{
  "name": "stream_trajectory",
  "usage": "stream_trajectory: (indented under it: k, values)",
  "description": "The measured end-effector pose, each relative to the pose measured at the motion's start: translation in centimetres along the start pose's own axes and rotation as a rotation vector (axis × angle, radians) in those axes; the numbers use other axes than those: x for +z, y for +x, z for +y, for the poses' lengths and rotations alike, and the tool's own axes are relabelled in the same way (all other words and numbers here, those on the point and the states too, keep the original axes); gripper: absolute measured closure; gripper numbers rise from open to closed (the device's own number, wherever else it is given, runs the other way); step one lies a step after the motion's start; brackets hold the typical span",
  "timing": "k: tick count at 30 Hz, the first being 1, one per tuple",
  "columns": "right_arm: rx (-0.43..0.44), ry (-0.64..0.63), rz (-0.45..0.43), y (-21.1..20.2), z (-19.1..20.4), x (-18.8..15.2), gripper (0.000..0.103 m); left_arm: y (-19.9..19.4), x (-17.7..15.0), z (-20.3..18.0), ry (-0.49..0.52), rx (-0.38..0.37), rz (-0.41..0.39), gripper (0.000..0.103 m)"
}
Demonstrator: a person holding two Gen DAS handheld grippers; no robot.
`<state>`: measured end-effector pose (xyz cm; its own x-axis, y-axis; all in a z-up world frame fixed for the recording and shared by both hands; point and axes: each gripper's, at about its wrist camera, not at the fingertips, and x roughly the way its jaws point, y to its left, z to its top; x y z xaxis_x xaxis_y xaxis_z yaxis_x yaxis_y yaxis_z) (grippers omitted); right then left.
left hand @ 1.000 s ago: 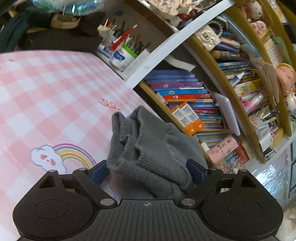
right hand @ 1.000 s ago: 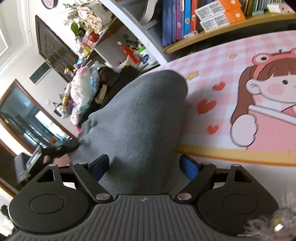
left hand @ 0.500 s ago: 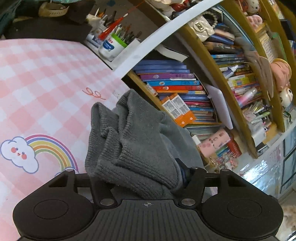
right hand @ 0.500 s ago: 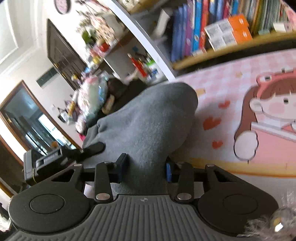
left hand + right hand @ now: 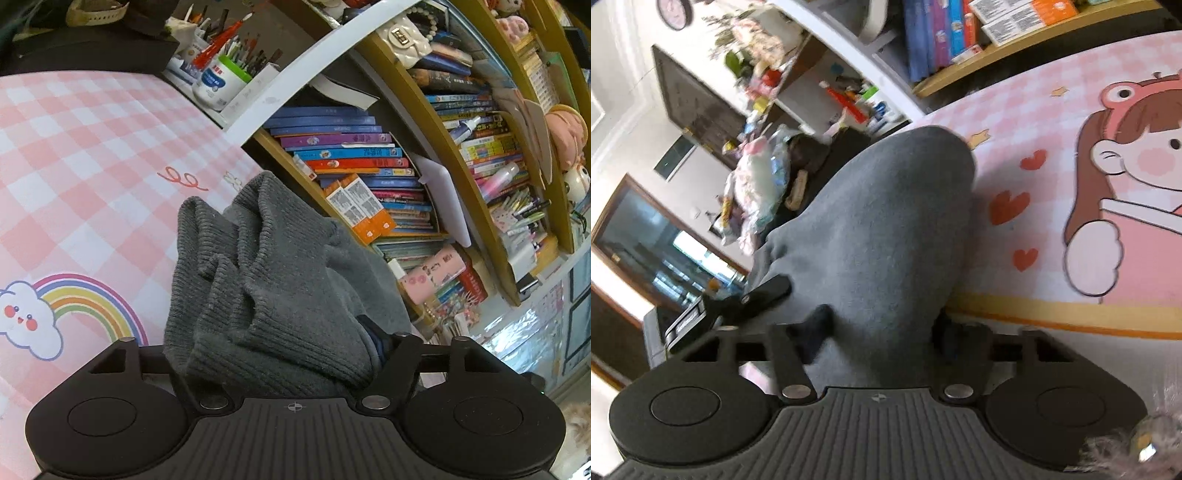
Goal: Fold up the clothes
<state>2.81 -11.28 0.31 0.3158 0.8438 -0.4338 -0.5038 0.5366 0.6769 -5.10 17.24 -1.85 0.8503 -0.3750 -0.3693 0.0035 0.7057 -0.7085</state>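
A grey knit garment (image 5: 280, 280) lies bunched on the pink checked table mat (image 5: 92, 155), its ribbed edges crumpled. My left gripper (image 5: 273, 343) is clamped on that ribbed bunch. Only its right fingertip (image 5: 375, 341) shows, and the cloth hides the other. Its jaws are opening a little, with cloth still pressed between them. In the right wrist view the smooth grey garment (image 5: 886, 229) fills the gap of my right gripper (image 5: 882, 328). Both dark pads pinch its sides while the jaws are opening slightly. The left gripper (image 5: 753, 295) shows at the garment's far left side.
A bookshelf (image 5: 369, 173) packed with books runs along the table's far edge. A white pot of pens (image 5: 218, 81) stands at the back. The mat carries a rainbow cloud print (image 5: 66, 310) and a cartoon girl print (image 5: 1126, 184). Cluttered shelves and a doorway (image 5: 683, 122) lie beyond.
Both grippers, wide apart around the cloth a second ago, have closed in and pinched the grey garment. The ribbed bunch has gathered tighter and stands higher in the left view.
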Motion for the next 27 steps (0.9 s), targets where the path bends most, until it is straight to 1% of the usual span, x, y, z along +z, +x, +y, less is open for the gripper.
stream_trajectory:
  k: [2,4,10,14,19,27]
  values:
    - [-0.014,-0.048,-0.013,-0.3,0.7,-0.1,0.062,-0.2,-0.1,-0.4,0.021,-0.001,-0.008,0.040]
    - [-0.019,-0.069,-0.021,-0.5,0.9,-0.2,0.063,-0.3,-0.1,-0.7,0.029,-0.015,-0.016,0.041]
    - [-0.035,-0.108,-0.046,-1.1,1.3,0.0,0.063,0.2,0.1,-1.2,0.036,-0.039,-0.013,0.041]
    - [-0.048,-0.117,-0.056,-1.4,1.2,0.0,0.063,0.8,0.5,-1.6,0.042,-0.046,-0.006,0.041]
    - [-0.072,-0.111,-0.070,-1.8,0.9,0.7,0.063,2.2,1.2,-2.2,0.050,-0.043,0.022,0.041]
    - [-0.122,-0.124,-0.102,-2.9,0.3,2.2,0.063,4.6,2.1,-4.0,0.116,-0.068,0.055,0.041]
